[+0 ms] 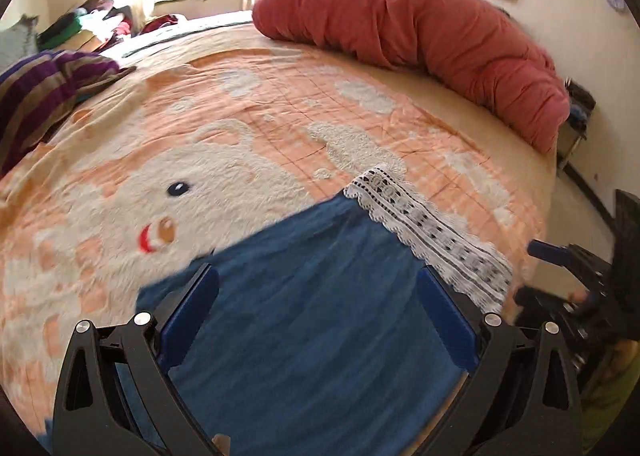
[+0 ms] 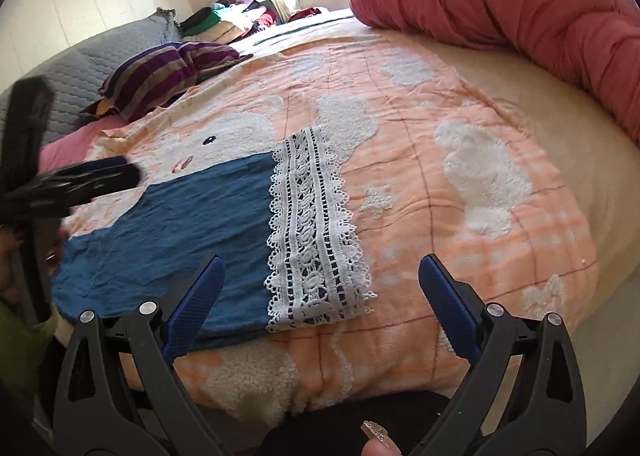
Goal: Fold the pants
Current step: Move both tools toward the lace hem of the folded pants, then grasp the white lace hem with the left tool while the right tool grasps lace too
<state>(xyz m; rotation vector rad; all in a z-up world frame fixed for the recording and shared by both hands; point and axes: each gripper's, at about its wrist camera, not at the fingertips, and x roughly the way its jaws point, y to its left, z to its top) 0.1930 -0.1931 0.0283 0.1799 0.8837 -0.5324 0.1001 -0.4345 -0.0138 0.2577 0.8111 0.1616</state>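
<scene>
On the bed, across an orange blanket (image 2: 420, 160) with a fluffy white rabbit pattern, lie the blue pants (image 2: 172, 224), spread flat with their white lace hem (image 2: 316, 232) pointing away towards the far side; they already look like a compact rectangle, so I judge a fold or two is behind us, though how many layers sit there I cannot tell; the left gripper (image 1: 318, 316) hovers right over the blue cloth, jaws spread wide and nothing between them, seemingly lined up to come down on the fabric near the person's edge; the right gripper (image 2: 320, 304) hangs over the near corner by the lace, jaws equally wide and empty, its left finger above the cloth and its right finger out over bare blanket; that straddle looks like it's framing the hem corner for a pinch; from the right wrist view the left gripper shows as a dark blur at the pants' far-left edge; a long red duvet roll (image 1: 420, 32) curls along the far rim of the bed, and a purple striped cloth (image 2: 168, 72) is bunched near the pillows, both well apart from the work; next call, in my judgement: both tools pinch an edge and carry it over.
</scene>
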